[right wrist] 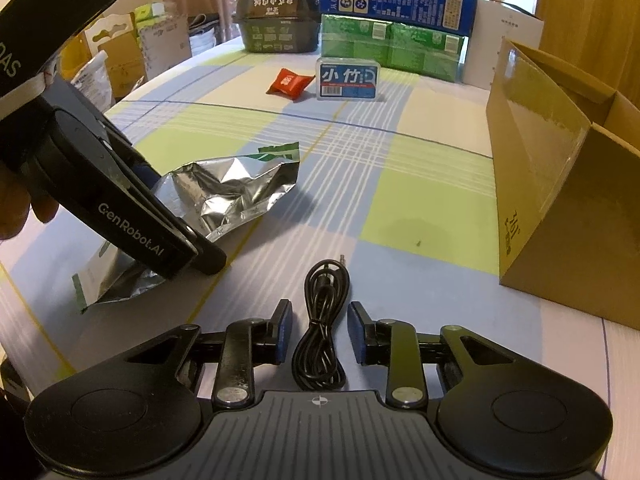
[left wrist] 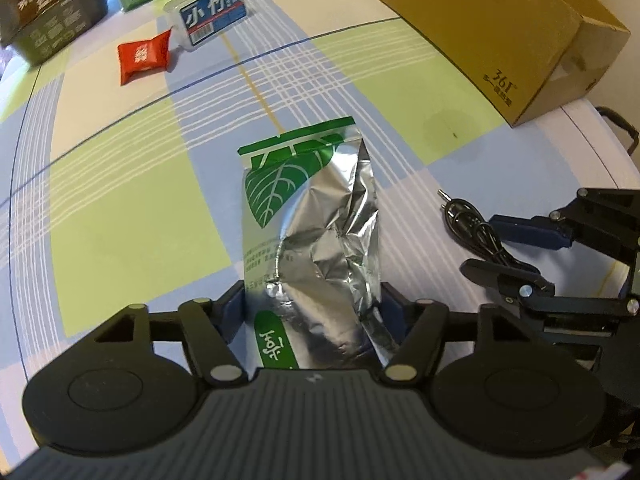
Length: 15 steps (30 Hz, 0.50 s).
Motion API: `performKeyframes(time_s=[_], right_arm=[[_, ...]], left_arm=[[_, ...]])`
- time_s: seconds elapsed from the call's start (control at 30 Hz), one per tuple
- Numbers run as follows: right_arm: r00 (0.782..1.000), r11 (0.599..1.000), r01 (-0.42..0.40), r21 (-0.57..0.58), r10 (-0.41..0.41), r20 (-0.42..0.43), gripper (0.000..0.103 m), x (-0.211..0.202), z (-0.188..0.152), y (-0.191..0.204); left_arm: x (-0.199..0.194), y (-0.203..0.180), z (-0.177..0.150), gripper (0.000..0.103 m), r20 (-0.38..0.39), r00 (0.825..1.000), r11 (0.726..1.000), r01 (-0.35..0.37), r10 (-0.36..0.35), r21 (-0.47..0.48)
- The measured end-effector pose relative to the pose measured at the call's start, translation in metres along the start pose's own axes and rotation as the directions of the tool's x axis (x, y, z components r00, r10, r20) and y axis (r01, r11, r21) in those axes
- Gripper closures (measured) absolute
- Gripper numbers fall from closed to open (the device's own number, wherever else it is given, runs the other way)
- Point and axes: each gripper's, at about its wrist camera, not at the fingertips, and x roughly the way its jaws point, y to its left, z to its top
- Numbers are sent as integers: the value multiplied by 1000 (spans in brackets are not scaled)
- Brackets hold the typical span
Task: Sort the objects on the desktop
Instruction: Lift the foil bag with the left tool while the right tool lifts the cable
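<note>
Foil pouch [left wrist: 312,236]: silver, crumpled, green leaf print + green band at sealed top; lies lengthwise mid-table, near end pinched betw. left gripper [left wrist: 312,308] pads.

Black cable [right wrist: 320,328]: coiled in loose bundle, plug tip pointing to far edge; flat on table nr the near edge, betw. parted fingers of right gripper [right wrist: 320,336], not touched.

Red sachet [left wrist: 142,58] + blue-label clear box [left wrist: 212,14]: side by side toward far edge.

Open cardboard box [right wrist: 560,216]: right edge.
</note>
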Motion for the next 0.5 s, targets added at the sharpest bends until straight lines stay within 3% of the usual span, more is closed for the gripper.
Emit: performKeyframes(time_s=[0.13,0.2,0.27,0.37,0.43,0.5], right_arm=[[1000,1000,8,1,-8,10,77,1,-1,0],[1000,1000,11,-2,-11,13,85,1,-1,1],[1000,1000,16,-10,-15,15,87,1,-1,2],[1000,1000,21,-23,-20,19,89,1,-2,4],[999,999,24,-21,-23,24,89,0,-3,4],[999,1000,25,-12,-25,29,90,-1,-3,3]], left_arm=[[2,0,-1,26,24,1000,1000,-6,6,-12],[1,0,-2,26,29,1000,1000,-8,8,-18],[1,0,-2,28,31,999,1000,-10,11,-20],[-1,-3,-2,39,33,999,1000,-12,13,-19],[-5,-4,-1,54,36,999,999,-26,27,-23],[-9,-2,-2,58,44,999,999,-16,17,-40]])
